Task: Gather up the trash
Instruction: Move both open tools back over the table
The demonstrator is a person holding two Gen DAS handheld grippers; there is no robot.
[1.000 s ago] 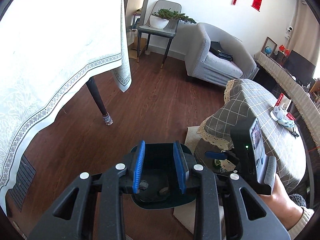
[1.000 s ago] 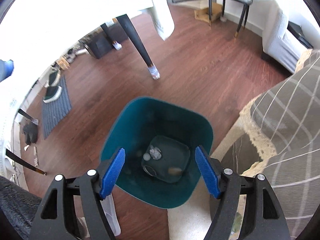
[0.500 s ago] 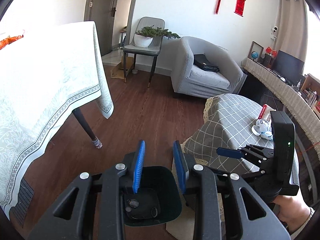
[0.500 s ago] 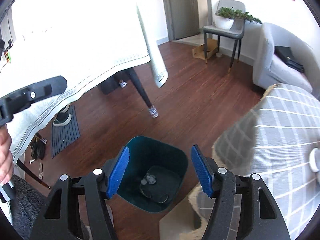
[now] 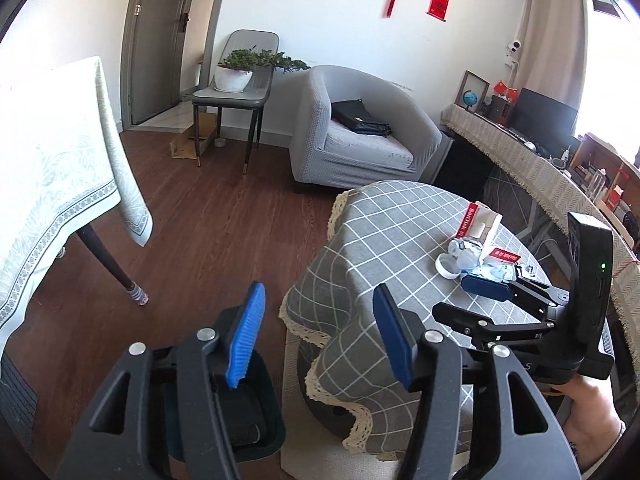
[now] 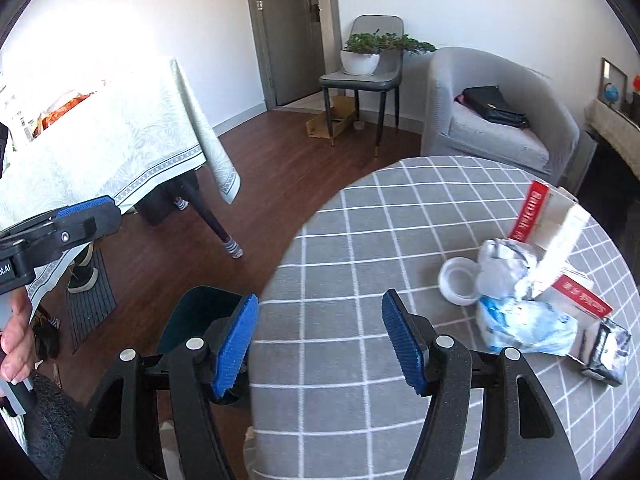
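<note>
Clearly 1 heap of trash point(image 6: 532, 292) lies at the right of the frame on the round tabletop point(image 6: 340, 248) with its grey checked cloth: 1 white cap, crumpled wrappers, red-and-white cartons and 1 dark packet, all touching or just beside each other. 1 teal bin point(image 5: 256, 412) stands on the floor at the lower left, close against the tabletop's lace-edged drape. Both claws hold nothing. The left claw point(image 5: 320, 336) has just been opening and its pads stand apart over the bin's rim and the cloth edge. The right claw point(image 6: 320, 344) is apart too, over bare cloth left of the heap. Open wood floor point(image 5: 224, 216) runs between this tabletop, 1 white-draped table at the left and 1 grey armchair point(image 5: 360, 136).
</note>
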